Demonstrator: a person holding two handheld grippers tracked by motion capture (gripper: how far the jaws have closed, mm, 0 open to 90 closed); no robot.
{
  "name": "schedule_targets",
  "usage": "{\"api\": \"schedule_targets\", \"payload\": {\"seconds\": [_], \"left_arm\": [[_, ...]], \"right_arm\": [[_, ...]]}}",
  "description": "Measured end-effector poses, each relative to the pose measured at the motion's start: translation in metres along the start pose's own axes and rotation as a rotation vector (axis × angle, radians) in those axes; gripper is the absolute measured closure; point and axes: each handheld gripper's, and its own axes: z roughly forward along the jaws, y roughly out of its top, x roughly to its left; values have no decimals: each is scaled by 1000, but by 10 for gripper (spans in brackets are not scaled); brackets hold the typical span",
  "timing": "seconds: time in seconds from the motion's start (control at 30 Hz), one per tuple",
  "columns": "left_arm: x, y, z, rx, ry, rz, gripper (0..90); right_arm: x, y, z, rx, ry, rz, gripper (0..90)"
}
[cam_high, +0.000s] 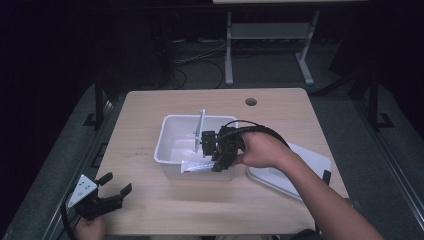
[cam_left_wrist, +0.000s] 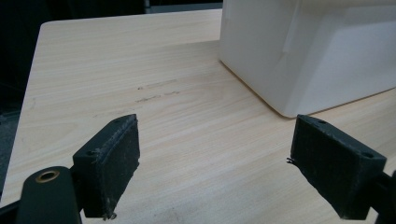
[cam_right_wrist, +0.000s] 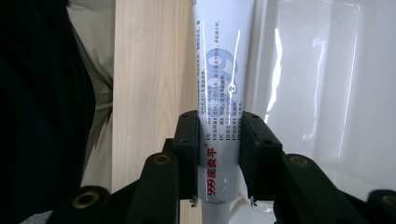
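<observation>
Right gripper (cam_right_wrist: 218, 149) clamped on a white tube (cam_right_wrist: 223, 70), pads pressing both sides near its lower end, jaws only narrowly apart. Tube runs straight away from the jaws in the right gripper view. Print on it: red "999" plus red Chinese characters just below the pads, a pale blue round logo farther up, columns of small Chinese text too fine to read. In the high view the right gripper (cam_high: 220, 159) sits at the near rim of the white bin (cam_high: 170, 131), and the tube (cam_high: 196, 167) sticks out leftward from the jaws, roughly level along the bin's near wall; whether it touches the rim is hard to tell. A thin grey-white upright piece (cam_high: 200, 131) stands in the bin just behind the gripper. The bin's lid (cam_high: 300, 170) lies flat on the table (cam_high: 150, 210), to the right of the hand.

Left gripper (cam_left_wrist: 215, 163) wide open, nothing between the pads, hovering low over bare wood. In the high view it (cam_high: 112, 192) is at the near left corner of the table, well apart from the right one. Ahead and right of its jaws: the bin's outer wall (cam_left_wrist: 280, 56). Faint scuff marks (cam_left_wrist: 156, 91) on the wood in front of it.
</observation>
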Motion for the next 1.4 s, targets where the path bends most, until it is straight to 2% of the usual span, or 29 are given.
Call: {"api": "schedule_targets", "payload": {"seconds": [0.43, 0.7, 1.4], "left_arm": [[1, 0, 0, -4, 2, -5, 150], [1, 0, 0, -5, 0, -4, 150], [0, 0, 0, -11, 1, -9, 150]], "right_arm": [[-21, 4, 0, 19, -11, 39, 693], [-31, 4, 8, 39, -6, 54, 693], [-49, 5, 26, 67, 6, 83, 693]]}}
